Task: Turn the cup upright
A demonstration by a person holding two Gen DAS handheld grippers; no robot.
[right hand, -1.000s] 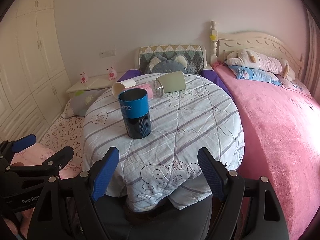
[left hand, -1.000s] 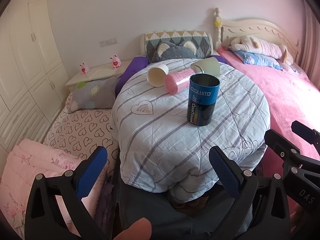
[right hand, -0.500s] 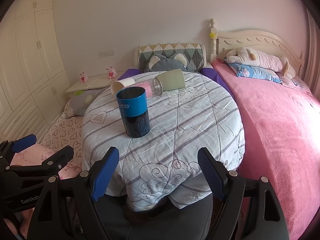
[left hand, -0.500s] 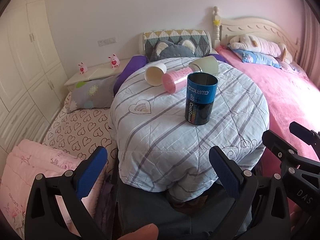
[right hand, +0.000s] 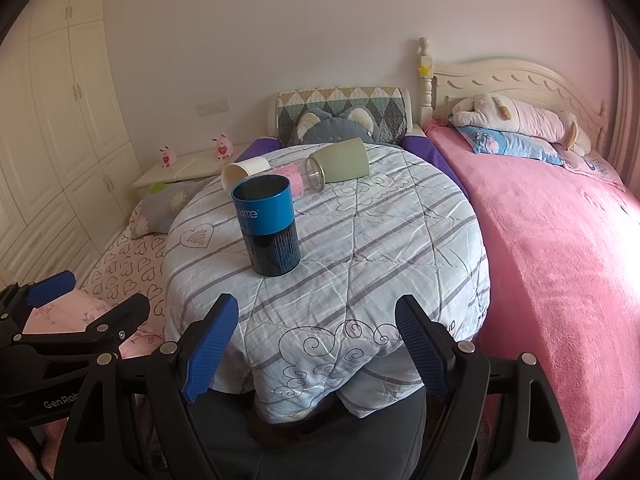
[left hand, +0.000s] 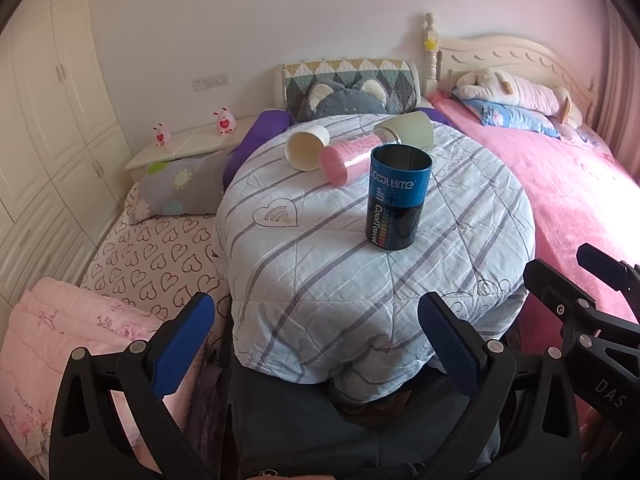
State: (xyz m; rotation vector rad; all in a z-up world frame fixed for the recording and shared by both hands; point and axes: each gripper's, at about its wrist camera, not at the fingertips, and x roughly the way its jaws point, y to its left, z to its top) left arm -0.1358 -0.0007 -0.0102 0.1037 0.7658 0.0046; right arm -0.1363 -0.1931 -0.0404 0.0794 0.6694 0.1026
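Note:
A blue and black tin cup [left hand: 398, 198] stands upright, mouth up, on a round table under a striped quilt [left hand: 320, 264]; it also shows in the right wrist view [right hand: 268, 226]. Behind it lie a cream cup [left hand: 306, 147], a pink bottle [left hand: 350, 156] and a sage green cup [left hand: 410, 130] on their sides. My left gripper [left hand: 316, 336] is open and empty, near the table's front edge. My right gripper [right hand: 316, 340] is open and empty too, beside it.
A pink bed [right hand: 560, 240] with a plush toy [right hand: 520, 118] lies to the right. A heart-print mattress [left hand: 152, 248] and a white nightstand [left hand: 192, 146] lie left. White wardrobes [left hand: 44, 120] line the left wall. A grey cat cushion [right hand: 336, 128] sits behind the table.
Both grippers have drifted slightly, so the table sits a little differently in view. The cups have not moved.

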